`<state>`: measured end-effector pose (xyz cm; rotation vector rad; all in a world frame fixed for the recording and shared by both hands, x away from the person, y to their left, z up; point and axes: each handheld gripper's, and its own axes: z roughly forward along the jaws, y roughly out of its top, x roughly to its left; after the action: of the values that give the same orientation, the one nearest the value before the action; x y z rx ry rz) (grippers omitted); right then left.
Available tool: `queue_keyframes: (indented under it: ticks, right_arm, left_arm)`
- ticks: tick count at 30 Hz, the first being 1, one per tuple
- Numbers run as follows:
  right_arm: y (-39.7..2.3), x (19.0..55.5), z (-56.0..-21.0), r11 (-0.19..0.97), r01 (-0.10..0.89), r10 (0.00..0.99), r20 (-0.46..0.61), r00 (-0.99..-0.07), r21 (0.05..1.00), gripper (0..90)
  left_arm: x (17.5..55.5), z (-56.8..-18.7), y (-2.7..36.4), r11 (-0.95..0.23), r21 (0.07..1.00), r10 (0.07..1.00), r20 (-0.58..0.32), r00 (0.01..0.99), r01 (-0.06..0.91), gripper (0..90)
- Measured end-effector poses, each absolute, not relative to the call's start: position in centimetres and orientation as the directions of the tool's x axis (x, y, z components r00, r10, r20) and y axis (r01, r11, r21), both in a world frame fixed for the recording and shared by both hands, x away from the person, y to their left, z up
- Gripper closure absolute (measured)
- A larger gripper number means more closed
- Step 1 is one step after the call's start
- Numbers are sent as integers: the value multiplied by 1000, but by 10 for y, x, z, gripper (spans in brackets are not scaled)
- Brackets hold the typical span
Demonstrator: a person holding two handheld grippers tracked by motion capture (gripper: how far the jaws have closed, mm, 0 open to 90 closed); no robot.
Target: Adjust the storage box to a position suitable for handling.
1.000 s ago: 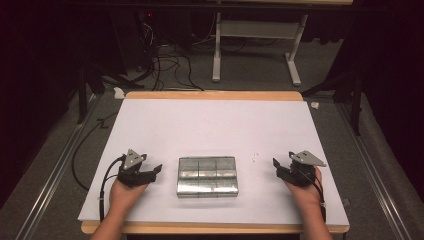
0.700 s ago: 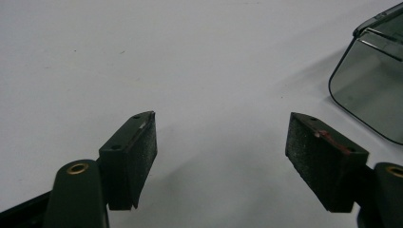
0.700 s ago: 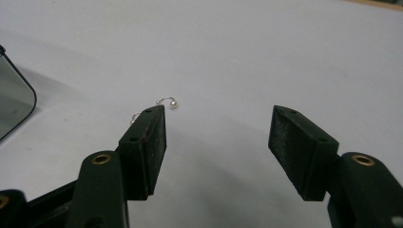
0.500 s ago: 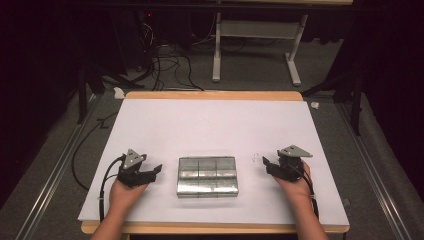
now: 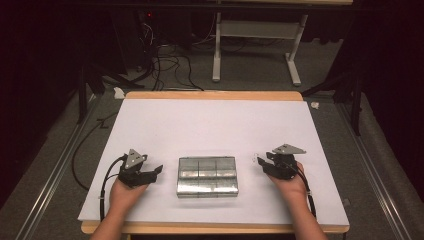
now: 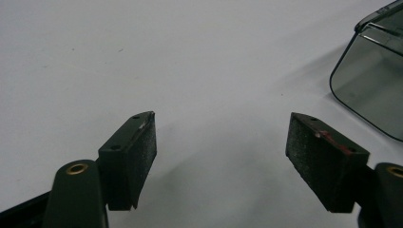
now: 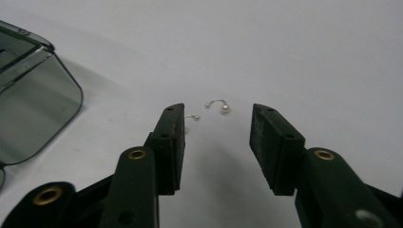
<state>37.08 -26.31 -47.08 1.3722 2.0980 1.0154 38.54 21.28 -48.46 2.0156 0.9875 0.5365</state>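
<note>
Right claw (image 7: 216, 137): black two-jaw gripper, jaws about half apart, just been closing. Nothing between the pads, nothing held. It hovers low over the white table sheet (image 7: 309, 52).

Just ahead of its tips: small silver hooked earring with a pale bead at one end (image 7: 218, 104), lying flat on the sheet, in line with the gap but beyond the pads. Beside it, close to the near-side jaw tip, a second tiny silver piece (image 7: 192, 117), possibly its mate or a backing; too small to tell. In the high view the pair shows as a faint glint (image 5: 255, 159) at the claw's tips.

Off to the claw's inner side, apart from the earring: clear smoked-plastic compartment box with rounded corners (image 5: 207, 176), lid shut as far as can be seen, compartments in two rows of three. Its corner also appears in the right gripper view (image 7: 33, 104).

Beyond the box: left claw (image 6: 221, 147), jaws wide apart, empty, resting over bare sheet, the box corner (image 6: 370, 90) at its side.

Status, judged: approach done, grasp of the earring not yet made; lift, opening of the box and placing all remain.
</note>
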Motion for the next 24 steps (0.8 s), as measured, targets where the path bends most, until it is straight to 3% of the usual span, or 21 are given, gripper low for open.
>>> queue_keyframes:
  ticks: [17,24]
  right_arm:
    - [-242,385,-478,285,639,891,49,-451,714,844]
    - [-241,385,-478,300,633,884,40,-465,714,857]
  left_arm:
    - [384,-485,211,-384,811,795,47,605,442,264]
    - [383,-485,210,-389,811,795,55,604,438,265]
